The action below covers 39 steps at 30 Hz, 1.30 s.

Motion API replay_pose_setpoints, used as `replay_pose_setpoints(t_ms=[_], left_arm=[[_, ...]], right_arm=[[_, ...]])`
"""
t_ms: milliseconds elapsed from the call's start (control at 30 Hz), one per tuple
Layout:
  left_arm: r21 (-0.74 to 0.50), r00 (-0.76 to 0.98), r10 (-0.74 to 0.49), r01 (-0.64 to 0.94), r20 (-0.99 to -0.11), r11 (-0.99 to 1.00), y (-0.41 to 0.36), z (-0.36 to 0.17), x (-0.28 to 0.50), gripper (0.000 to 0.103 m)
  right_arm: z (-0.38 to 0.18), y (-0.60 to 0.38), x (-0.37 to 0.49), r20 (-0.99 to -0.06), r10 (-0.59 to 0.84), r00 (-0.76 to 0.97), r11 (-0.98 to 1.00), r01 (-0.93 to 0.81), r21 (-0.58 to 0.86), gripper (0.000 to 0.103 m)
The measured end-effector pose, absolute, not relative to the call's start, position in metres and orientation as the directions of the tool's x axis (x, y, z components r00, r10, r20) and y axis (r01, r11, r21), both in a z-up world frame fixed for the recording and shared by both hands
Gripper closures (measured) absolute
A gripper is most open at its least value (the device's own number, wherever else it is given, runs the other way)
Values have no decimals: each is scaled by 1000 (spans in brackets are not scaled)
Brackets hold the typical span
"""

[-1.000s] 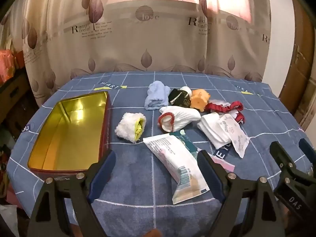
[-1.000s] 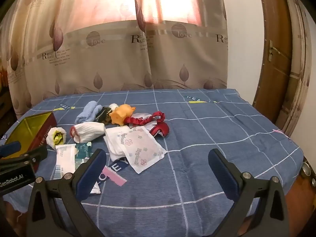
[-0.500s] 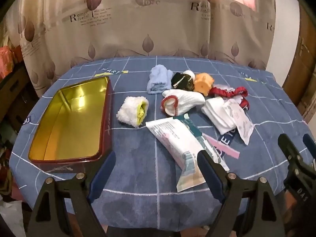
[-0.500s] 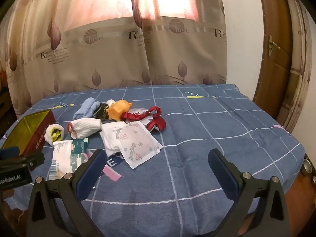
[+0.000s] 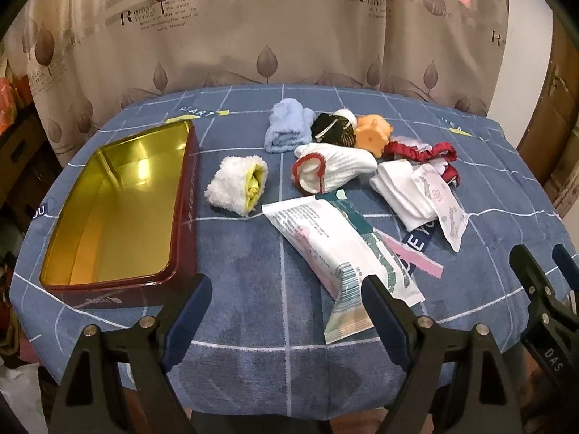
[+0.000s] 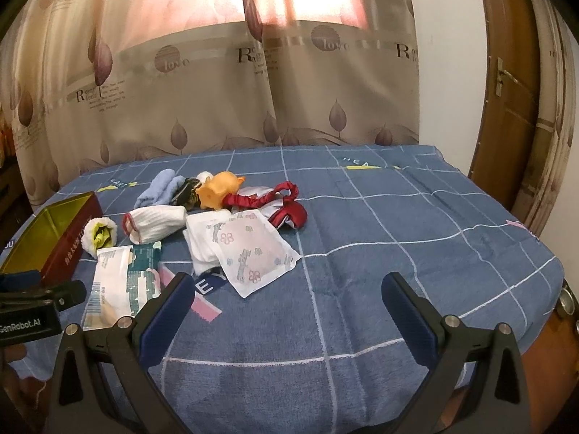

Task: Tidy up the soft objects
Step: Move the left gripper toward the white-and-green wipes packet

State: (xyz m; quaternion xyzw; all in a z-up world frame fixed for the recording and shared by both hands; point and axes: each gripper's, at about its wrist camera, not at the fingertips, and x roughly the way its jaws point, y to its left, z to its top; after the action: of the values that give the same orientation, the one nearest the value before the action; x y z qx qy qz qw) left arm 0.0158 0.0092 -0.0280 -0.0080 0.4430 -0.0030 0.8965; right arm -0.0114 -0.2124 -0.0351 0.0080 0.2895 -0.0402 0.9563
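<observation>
Left wrist view: the left gripper hangs over the near edge of the blue checked tablecloth with its jaws spread wide and nothing between them. The right gripper is the same deal in its own view, wide open and empty over bare cloth.

Just past the left fingers there's a white wipes pack lying flat, its near end right by the right-hand fingertip. Off to the left sits the red tin with the gold inside, nothing in it that I can see. A bit farther back, a fluffy white roll with yellow inside sits just beside the tin, then a white sock with red trim, and a folded white cloth with a floral sachet on top. Farthest back: a light blue towel, a dark bundle, an orange toy and a red scrunchy band, all bunched close together in front of the curtain.
</observation>
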Motion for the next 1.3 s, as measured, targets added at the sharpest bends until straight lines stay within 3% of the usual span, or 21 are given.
replay_pose_setpoints(t_ms=[1300], left_arm=[[-90,515,-98,42,-852,995,2,-51,44,16]], right_arm=[[-63,-232,5,-622,-59,781,995,98,28,0]])
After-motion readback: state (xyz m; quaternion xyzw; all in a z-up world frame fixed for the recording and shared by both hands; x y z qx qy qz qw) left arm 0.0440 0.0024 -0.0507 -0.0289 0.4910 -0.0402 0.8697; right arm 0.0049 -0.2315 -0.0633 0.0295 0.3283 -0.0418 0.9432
